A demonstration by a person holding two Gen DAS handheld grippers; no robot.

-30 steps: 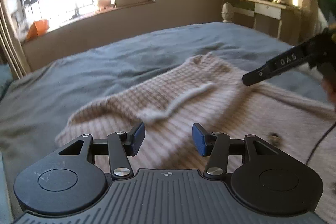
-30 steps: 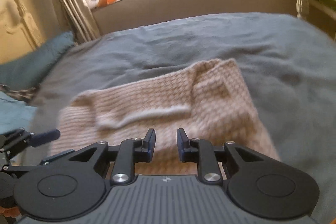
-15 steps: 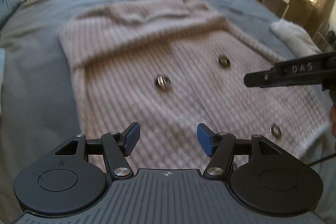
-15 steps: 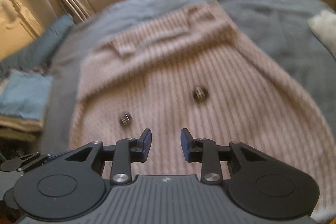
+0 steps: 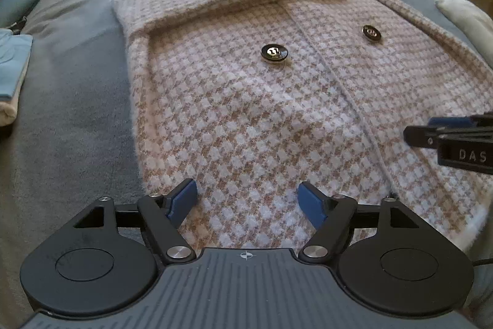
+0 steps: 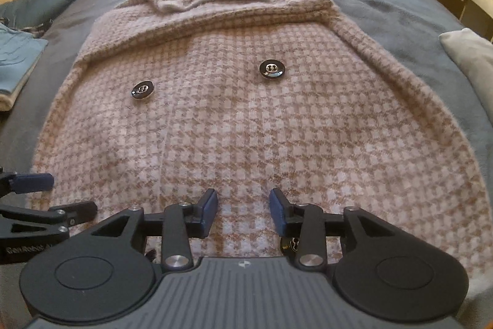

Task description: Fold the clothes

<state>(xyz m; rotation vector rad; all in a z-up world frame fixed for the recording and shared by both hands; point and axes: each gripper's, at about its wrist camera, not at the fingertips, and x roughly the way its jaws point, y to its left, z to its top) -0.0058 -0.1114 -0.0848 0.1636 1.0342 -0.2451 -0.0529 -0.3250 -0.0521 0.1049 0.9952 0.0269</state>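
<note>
Grey-blue bedding covers the bed [image 5: 77,100], and on it lies a pink-and-white houndstooth cardigan [image 5: 246,113], spread flat with its top part folded over at the far end. Two dark round buttons [image 5: 275,52] sit on its front, either side of a seam running down the middle. Left claw [image 5: 248,201] hovers over the near left part of the cardigan; its blue pads have just been opening and stand wide apart, with nothing gripped between them. Right claw [image 6: 243,211] hangs over the near hem, its pads also just opening and apart, pressing on no fabric. Folded blue cloth [image 6: 15,57] lies at the bed's left edge, a pale cushion [image 6: 468,54] at its right, and no containers can be made out
</note>
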